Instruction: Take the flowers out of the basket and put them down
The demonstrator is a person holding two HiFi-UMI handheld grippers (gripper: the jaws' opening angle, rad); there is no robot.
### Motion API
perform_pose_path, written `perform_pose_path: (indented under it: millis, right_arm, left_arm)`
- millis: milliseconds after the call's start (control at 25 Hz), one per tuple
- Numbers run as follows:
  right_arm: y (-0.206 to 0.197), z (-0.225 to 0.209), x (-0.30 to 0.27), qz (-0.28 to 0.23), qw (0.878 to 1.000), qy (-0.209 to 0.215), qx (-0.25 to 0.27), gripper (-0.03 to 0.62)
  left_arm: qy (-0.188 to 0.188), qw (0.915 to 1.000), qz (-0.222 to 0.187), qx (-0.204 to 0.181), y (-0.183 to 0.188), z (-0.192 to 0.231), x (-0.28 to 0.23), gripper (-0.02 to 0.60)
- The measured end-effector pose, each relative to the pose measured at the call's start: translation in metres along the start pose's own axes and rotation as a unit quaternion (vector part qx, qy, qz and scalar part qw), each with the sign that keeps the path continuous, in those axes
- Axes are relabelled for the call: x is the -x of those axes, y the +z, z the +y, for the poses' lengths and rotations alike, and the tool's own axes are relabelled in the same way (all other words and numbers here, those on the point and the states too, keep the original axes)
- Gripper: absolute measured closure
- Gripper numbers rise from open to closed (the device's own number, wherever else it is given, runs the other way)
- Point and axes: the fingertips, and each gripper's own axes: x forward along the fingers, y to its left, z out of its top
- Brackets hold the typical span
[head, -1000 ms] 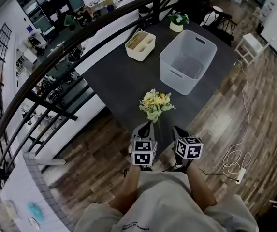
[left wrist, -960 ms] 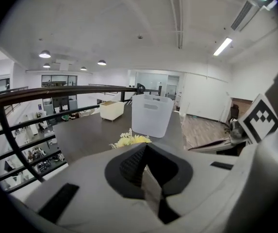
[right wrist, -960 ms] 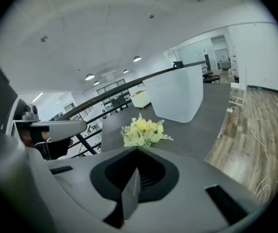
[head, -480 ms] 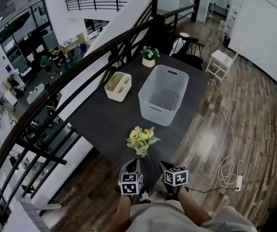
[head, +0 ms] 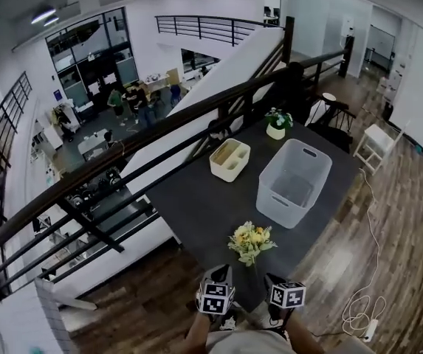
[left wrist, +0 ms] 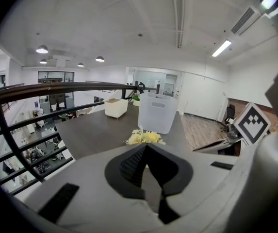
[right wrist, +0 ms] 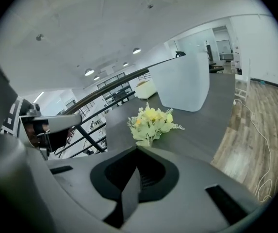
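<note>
- Head view: I see the flowers (head: 252, 240) lying on the table (head: 196, 198), outside the basket (head: 294, 183), near the edge closest to me;
- left gripper (head: 222, 273) clenched on nothing; right gripper (head: 272, 280) likewise; both just beside the stems.

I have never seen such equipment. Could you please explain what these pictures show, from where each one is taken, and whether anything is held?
A person holds a two-jaw tool in each hand: the left gripper and the right gripper. The head view comes from a camera on the person's head, looking down. The other two views come from a camera on each gripper, looking along its jaws. On the dark table lie yellow flowers. Beyond them stand a white basket, a cream box and a potted plant. Both pairs of jaws are together and hold nothing; the flowers lie just ahead of them.
</note>
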Motion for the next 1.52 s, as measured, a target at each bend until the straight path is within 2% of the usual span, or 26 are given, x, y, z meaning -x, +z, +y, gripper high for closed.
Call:
perform_pose_path:
  millis: [160, 280, 400, 720, 1040, 1240, 1400, 1520]
  right_arm:
    - [0.017, 0.008, -0.003, -0.033, 0.998, 0.037, 0.029, 0.576]
    - [0.012, 0.009, -0.013, -0.022, 0.997, 0.030, 0.063, 0.577]
    - [0.020, 0.012, -0.020, -0.027, 0.997, 0.034, 0.067, 0.577]
    - [0.017, -0.012, -0.015, -0.012, 0.998, -0.004, 0.062, 0.577]
    - [0.016, -0.015, -0.015, -0.001, 0.998, -0.016, 0.064, 0.576]
    - [0.010, -0.010, -0.018, 0.016, 0.995, -0.027, 0.097, 0.576]
    - [0.016, -0.003, -0.026, 0.008, 0.994, -0.029, 0.109, 0.576]
    - [0.022, -0.006, -0.029, -0.005, 0.993, -0.050, 0.105, 0.568]
  left_arm:
    - [0.006, 0.9999, -0.008, -0.001, 0.007, 0.002, -0.006, 0.558]
    - [0.005, 1.0000, 0.000, -0.006, 0.000, 0.004, -0.011, 0.558]
    - [0.005, 0.9999, -0.006, -0.009, 0.006, 0.009, -0.018, 0.558]
    - [-0.003, 1.0000, -0.005, -0.005, 0.008, 0.005, -0.026, 0.558]
    - [-0.006, 1.0000, 0.004, -0.003, 0.005, 0.006, -0.026, 0.558]
    - [0.010, 0.9998, 0.000, -0.017, 0.005, 0.014, -0.018, 0.558]
    - [0.015, 0.9997, -0.009, -0.018, 0.008, 0.021, -0.017, 0.558]
    - [0.011, 0.9997, -0.013, -0.017, 0.013, 0.022, -0.015, 0.558]
